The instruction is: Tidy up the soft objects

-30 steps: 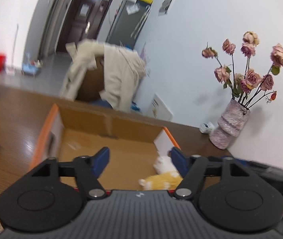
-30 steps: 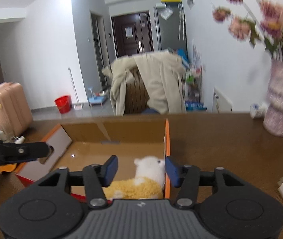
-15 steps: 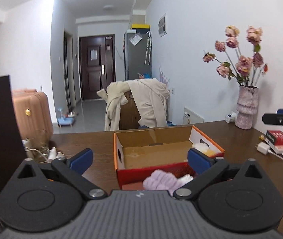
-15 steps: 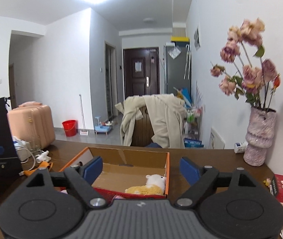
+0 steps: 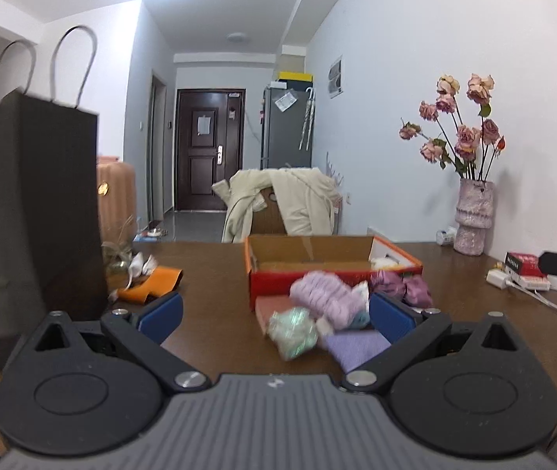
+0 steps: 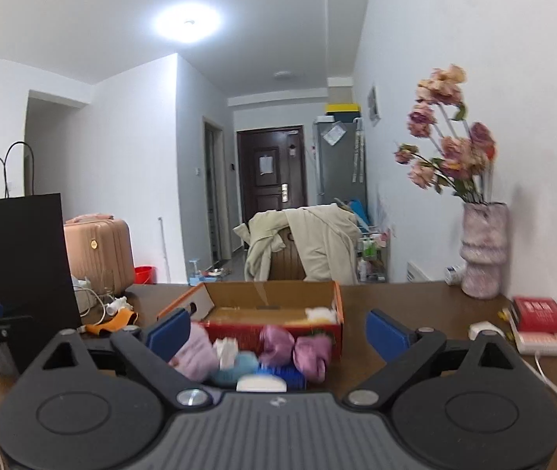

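We are holding both grippers back from the shoe box (image 5: pixel 333 270), which a second ago sat right under our fingers; the left gripper (image 5: pixel 274 315) and the right gripper (image 6: pixel 276 329) are both spread wide now, jaws far apart and nothing between them — half a second ago they were already opening as we were pulling away. The yellow and white plush toy (image 6: pixel 320 314) is lying inside the box, at its far right corner, so we are judging that drop as done.

The remaining soft things are coming into view in a heap just in front of the box: a pale pink knitted roll (image 5: pixel 323 297), a mint green bundle (image 5: pixel 293 332) beside it, a lilac cloth (image 5: pixel 356 346) nearest us, and two purple pouches (image 6: pixel 296 348) touching the box's front wall; a blue brush-like piece (image 6: pixel 282 376) is sitting below them in the right view, though we cannot tell what it is. The black paper bag (image 5: pixel 31 203) is standing well left of the box.

For the task this is meaning one item stowed and several waiting — we are likely choosing the next pick, probably from the heap's near edge.
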Available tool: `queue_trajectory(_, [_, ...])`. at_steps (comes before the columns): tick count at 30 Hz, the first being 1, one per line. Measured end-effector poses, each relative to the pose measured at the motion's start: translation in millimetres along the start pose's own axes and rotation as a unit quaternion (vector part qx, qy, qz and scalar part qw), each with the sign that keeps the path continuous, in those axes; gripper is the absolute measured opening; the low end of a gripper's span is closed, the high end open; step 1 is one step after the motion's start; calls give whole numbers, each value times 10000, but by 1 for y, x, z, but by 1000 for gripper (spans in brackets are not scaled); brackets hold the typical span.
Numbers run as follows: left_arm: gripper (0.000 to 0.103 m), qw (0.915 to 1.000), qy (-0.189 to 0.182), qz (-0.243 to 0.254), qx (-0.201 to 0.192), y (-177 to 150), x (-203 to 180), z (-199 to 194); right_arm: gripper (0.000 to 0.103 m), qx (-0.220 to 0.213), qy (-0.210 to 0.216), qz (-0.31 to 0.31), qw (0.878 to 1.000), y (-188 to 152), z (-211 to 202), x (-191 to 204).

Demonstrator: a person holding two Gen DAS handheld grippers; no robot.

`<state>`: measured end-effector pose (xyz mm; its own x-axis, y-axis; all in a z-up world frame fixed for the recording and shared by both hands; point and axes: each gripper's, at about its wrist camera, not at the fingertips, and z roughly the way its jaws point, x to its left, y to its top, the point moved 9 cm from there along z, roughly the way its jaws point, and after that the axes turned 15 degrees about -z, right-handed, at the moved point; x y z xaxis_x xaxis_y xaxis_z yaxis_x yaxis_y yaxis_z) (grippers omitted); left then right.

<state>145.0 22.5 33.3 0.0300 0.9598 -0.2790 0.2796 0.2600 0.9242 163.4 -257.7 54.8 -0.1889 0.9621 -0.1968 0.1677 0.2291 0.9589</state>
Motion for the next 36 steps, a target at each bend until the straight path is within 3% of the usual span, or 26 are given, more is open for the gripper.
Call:
queue_trajectory(2, [103, 9999, 44, -13, 101, -8, 6, -4, 103, 116, -65, -52, 9999, -15, -11, 9])
queue_trajectory(5, [103, 9997, 166, -28, 178, -10, 14, 1, 103, 288, 196, 0, 9994, -32, -15, 22])
queue_trajectory(12, [103, 9987, 189, -128, 459, -21, 18, 25, 101, 636, 430, 118, 9970, -53, 8, 38])
queue_trajectory(16, [103, 9968, 102, -156, 780, -33, 12, 51, 86, 875, 648, 203, 9938, -63, 28, 44])
queue_trajectory(23, [103, 9897, -457, -222, 1338, -54, -23, 109, 67, 1273, 866, 522, 9867, -80, 81, 44])
queue_trajectory(28, [98, 9832, -524, -272, 1729, -71, -36, 151, 65, 1548, 799, 637, 9827, -89, 128, 42])
queue_trajectory(33, [96, 9850, -501, -338, 1615, -57, -35, 175, 65, 1640, 772, 676, 9811, -90, 158, 39])
queue_trajectory(36, [94, 9885, -557, -237, 1382, -34, -36, 190, 66, 1475, 620, 638, 9850, -78, 167, 32])
